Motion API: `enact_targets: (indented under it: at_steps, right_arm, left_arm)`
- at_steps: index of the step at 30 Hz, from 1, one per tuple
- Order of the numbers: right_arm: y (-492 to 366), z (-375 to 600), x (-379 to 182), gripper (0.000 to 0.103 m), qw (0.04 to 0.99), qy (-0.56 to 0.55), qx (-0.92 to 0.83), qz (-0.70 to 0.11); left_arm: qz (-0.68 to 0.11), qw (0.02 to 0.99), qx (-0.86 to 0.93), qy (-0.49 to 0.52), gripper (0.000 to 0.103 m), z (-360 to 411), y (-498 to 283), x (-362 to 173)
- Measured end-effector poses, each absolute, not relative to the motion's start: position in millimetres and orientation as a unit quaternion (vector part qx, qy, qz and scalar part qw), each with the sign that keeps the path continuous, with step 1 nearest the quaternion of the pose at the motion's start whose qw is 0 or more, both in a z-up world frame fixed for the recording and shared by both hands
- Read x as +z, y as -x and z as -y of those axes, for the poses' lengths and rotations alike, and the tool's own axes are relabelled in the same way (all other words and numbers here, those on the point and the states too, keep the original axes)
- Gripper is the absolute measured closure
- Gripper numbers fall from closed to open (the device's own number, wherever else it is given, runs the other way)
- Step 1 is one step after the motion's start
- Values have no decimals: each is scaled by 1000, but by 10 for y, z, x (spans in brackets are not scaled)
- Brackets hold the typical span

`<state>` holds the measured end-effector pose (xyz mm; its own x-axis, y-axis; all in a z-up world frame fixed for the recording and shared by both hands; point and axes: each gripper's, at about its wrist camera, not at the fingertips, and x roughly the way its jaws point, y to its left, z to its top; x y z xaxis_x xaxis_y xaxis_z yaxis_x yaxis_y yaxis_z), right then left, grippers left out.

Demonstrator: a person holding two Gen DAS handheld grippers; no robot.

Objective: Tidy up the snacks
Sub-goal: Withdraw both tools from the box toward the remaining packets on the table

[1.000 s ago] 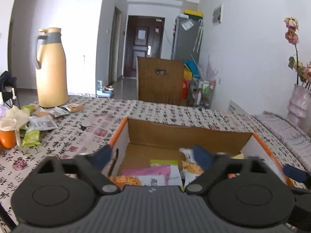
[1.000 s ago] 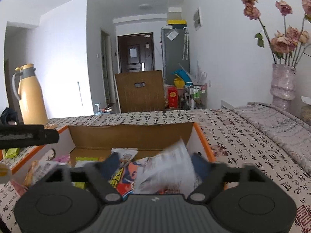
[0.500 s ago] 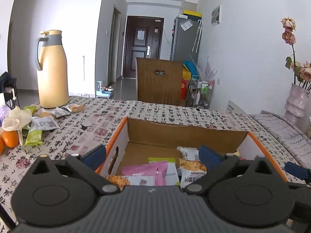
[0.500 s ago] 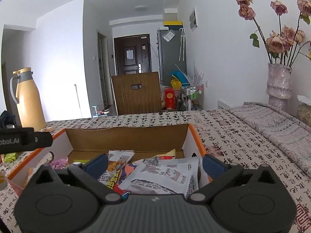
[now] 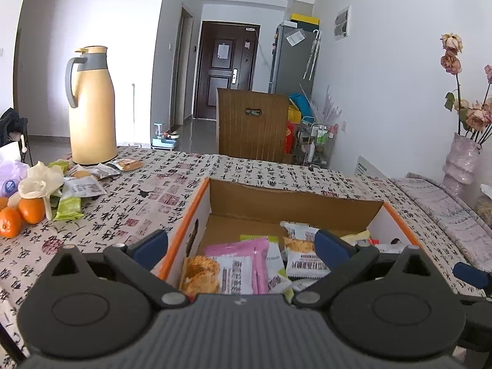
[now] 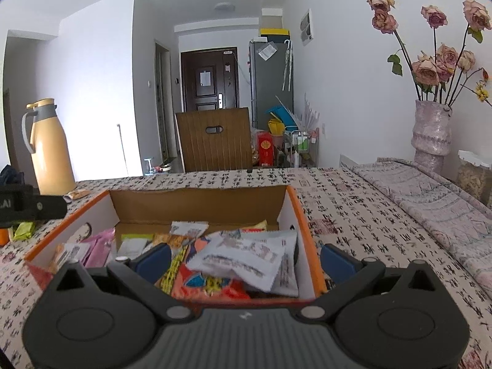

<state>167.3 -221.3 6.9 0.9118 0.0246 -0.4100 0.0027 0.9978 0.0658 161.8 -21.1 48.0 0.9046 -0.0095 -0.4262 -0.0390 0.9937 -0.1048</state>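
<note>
An orange-edged cardboard box (image 5: pixel 292 203) sits on the table and holds several snack packets, among them a pink one (image 5: pixel 243 264). My left gripper (image 5: pixel 241 246) is open and empty over the box's near left side. In the right wrist view the same box (image 6: pixel 196 198) shows a grey-white packet (image 6: pixel 246 256) lying on top of the pile. My right gripper (image 6: pixel 246 259) is open and empty just above it. More snack packets (image 5: pixel 83 187) lie loose on the table at the left.
A tan thermos jug (image 5: pixel 90 107) stands at the far left with oranges (image 5: pixel 20 215) and a tissue near it. A vase of dried roses (image 6: pixel 430 132) stands at the right. A wooden chair (image 5: pixel 252 124) is behind the table.
My right gripper has opened and let go of the grey-white packet, which now lies in the box. Both grippers have drawn back and up a little; the left one has opened wider.
</note>
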Motion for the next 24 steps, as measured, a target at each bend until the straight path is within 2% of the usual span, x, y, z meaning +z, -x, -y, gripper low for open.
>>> enact_targets:
  at_steps: [14, 24]
  right_arm:
    - [-1029, 2295, -211, 0, 964, -28, 20, -265]
    - [-972, 2306, -447, 0, 947, 7, 28, -319]
  left_arm:
    - [-254, 966, -8, 54, 0, 33, -1129, 214]
    - [-294, 955, -17, 40, 0, -8, -948, -30]
